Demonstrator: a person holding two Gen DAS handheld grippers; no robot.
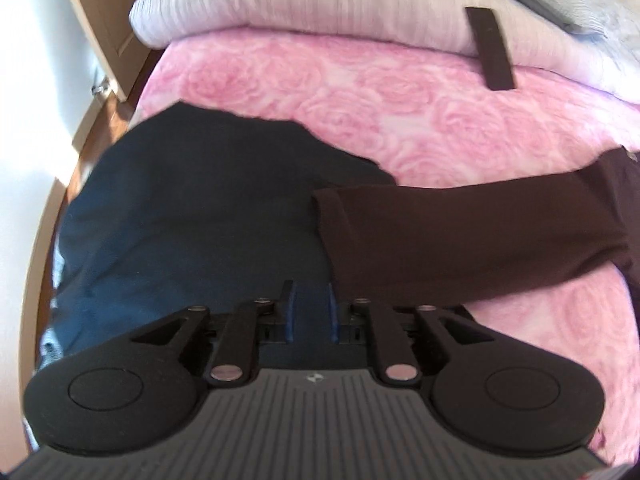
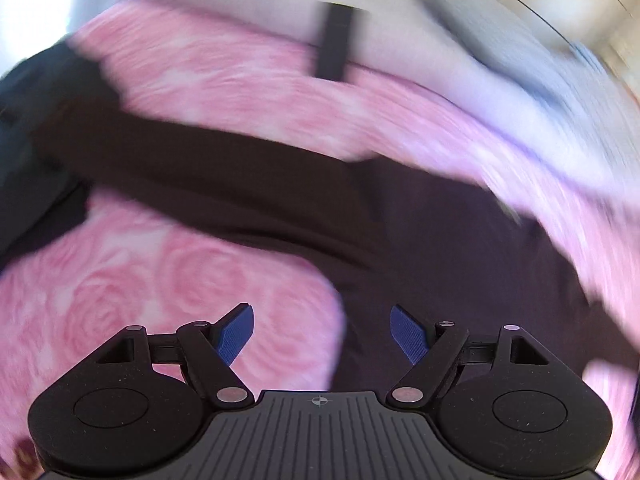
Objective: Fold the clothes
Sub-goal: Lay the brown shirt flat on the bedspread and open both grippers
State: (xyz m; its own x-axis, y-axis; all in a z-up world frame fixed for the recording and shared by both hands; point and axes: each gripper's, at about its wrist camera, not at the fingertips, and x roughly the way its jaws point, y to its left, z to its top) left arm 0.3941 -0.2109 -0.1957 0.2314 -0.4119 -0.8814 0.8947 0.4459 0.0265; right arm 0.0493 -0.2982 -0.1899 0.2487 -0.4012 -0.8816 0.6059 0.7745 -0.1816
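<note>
A home bedroom. A bed with a pink rose-patterned blanket (image 1: 400, 92) fills the view. At 12 o'clock lies a folded quilt (image 1: 300, 4); at 10 o'clock, a wooden door (image 1: 100, 20).

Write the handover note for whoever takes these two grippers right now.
Left gripper: jaws narrowly apart, nothing visibly pinched, above the dark blue garment.
Right gripper: wide open, empty, over the dark maroon garment; this view is blurred.
Layout: both garments lie on the pink rose-print blanket. The maroon garment's sleeve stretches out flat, its cuff overlapping the blue garment. A folded pale ribbed blanket lies at the far side.
Done: maroon garment spread out.
Left: fold in the sleeve, fold the body, then presumably the blue garment.
</note>
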